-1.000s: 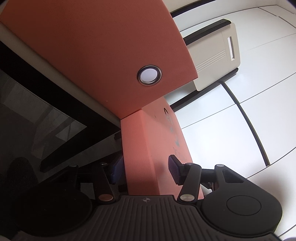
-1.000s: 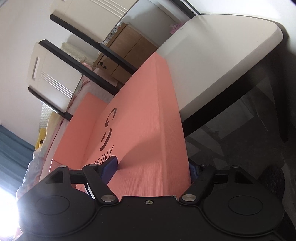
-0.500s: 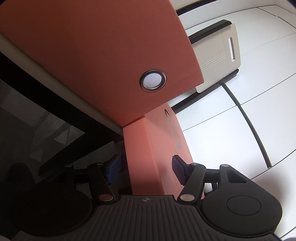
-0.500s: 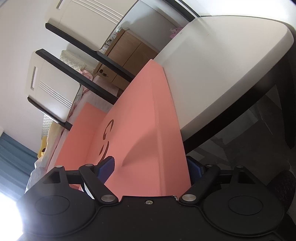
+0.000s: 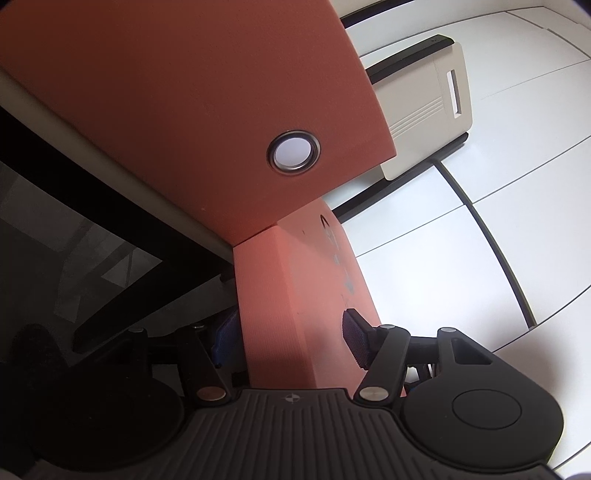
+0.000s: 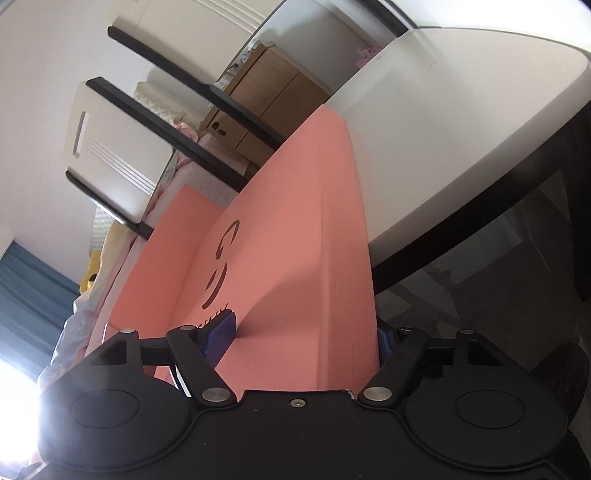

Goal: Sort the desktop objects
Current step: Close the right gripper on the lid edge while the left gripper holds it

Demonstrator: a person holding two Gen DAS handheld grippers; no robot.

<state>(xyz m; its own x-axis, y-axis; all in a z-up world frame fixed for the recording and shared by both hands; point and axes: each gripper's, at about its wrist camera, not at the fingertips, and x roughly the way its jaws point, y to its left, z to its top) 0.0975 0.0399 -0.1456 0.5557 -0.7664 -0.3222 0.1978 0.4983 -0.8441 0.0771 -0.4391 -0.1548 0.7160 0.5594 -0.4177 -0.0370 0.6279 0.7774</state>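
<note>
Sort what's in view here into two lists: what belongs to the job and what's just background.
In the job:
- salmon-pink box, gripped at both ends
- left gripper
- right gripper
- white table

Background:
- chair backs
- wooden cabinet
- yellow plush toy

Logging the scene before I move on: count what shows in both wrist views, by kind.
Salmon-pink folded foam mat: 1
Black two-finger grippers clamped on it, left gripper and right gripper: 2
Cream slotted chair backs: 2
White table with black frame: 1
Brown wooden cabinet: 1
Total: 7
</note>
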